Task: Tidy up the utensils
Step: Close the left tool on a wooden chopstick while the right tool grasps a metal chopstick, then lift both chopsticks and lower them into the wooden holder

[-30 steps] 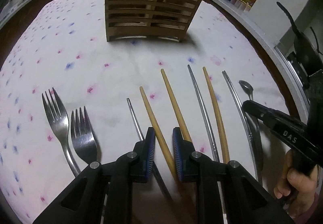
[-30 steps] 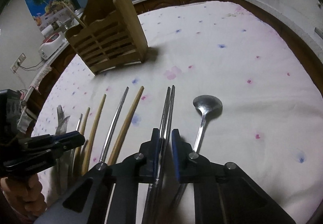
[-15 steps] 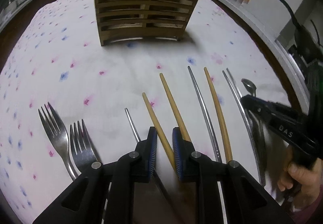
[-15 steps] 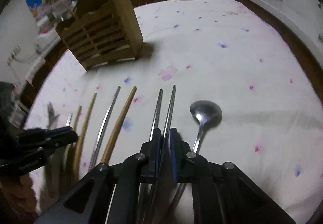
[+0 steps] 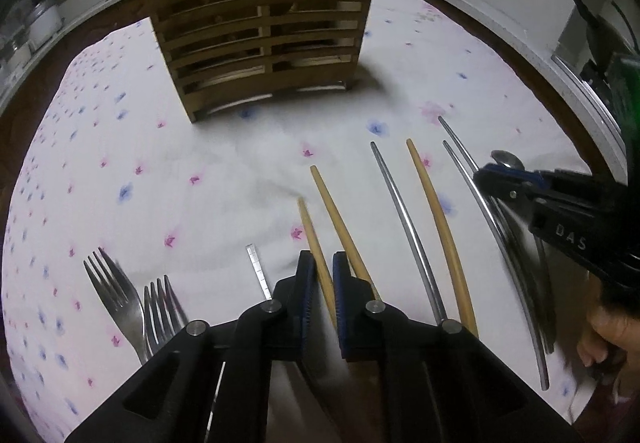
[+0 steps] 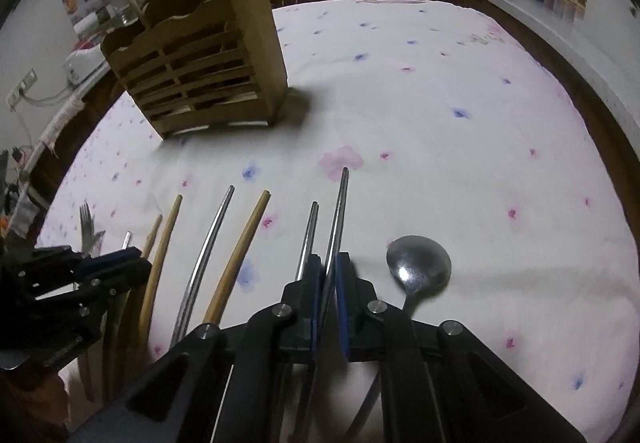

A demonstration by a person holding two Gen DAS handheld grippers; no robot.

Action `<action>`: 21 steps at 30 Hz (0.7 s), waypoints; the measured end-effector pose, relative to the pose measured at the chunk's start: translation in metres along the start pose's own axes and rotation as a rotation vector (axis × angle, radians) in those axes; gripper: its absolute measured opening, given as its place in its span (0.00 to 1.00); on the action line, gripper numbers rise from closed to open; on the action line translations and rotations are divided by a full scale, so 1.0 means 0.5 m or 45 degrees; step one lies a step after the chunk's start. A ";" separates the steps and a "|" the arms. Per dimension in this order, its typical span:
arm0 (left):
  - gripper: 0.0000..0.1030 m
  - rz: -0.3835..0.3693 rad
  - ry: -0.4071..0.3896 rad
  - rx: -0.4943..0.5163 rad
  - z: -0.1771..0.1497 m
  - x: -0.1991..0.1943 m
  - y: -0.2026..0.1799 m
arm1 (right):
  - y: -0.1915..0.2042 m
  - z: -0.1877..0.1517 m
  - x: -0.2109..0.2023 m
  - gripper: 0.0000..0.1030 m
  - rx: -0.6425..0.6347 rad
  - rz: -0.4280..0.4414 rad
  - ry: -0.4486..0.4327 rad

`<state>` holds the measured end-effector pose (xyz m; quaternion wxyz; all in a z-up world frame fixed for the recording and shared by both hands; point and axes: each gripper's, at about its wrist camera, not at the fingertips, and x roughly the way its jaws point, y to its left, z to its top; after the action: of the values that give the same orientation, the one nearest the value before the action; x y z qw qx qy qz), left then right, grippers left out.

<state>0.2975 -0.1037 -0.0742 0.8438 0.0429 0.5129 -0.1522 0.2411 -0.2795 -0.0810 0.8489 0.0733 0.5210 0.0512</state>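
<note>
— What changed in front of the slatted wooden utensil holder [image 5: 260, 39]?

— My left gripper [image 5: 320, 283] just clamped a tan wooden chopstick [image 5: 316, 255]; my right gripper [image 6: 329, 283] grips a silver metal chopstick [image 6: 338, 211]. Both chopsticks look ready for lifting toward the holder.

Black claw [image 5: 323, 279]; blue pads [image 5: 307, 283]; silver screws.

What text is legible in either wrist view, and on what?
"DAS": white letters on the black body of the right gripper, seen in the left wrist view.
Engraved marks on the flat metal chopstick left of the left gripper: too small to read.
Bottle and jar labels on the back counter: too blurred to read.
</note>
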 end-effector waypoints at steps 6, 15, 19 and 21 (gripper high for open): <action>0.04 -0.061 -0.039 -0.074 -0.011 -0.036 0.024 | -0.003 -0.012 -0.065 0.06 0.052 0.064 -0.088; 0.04 -0.162 -0.196 -0.132 -0.039 -0.166 0.055 | 0.022 -0.022 -0.164 0.06 0.062 0.151 -0.215; 0.04 -0.184 -0.265 -0.145 -0.054 -0.228 0.071 | 0.031 -0.026 -0.199 0.06 0.063 0.187 -0.267; 0.04 -0.193 -0.294 -0.155 -0.061 -0.254 0.079 | 0.033 -0.027 -0.217 0.06 0.065 0.193 -0.291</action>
<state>0.2291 -0.0324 0.0197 0.8843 -0.0650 0.4226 -0.1877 0.1800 -0.2801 0.0111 0.8943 0.1395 0.4149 0.0933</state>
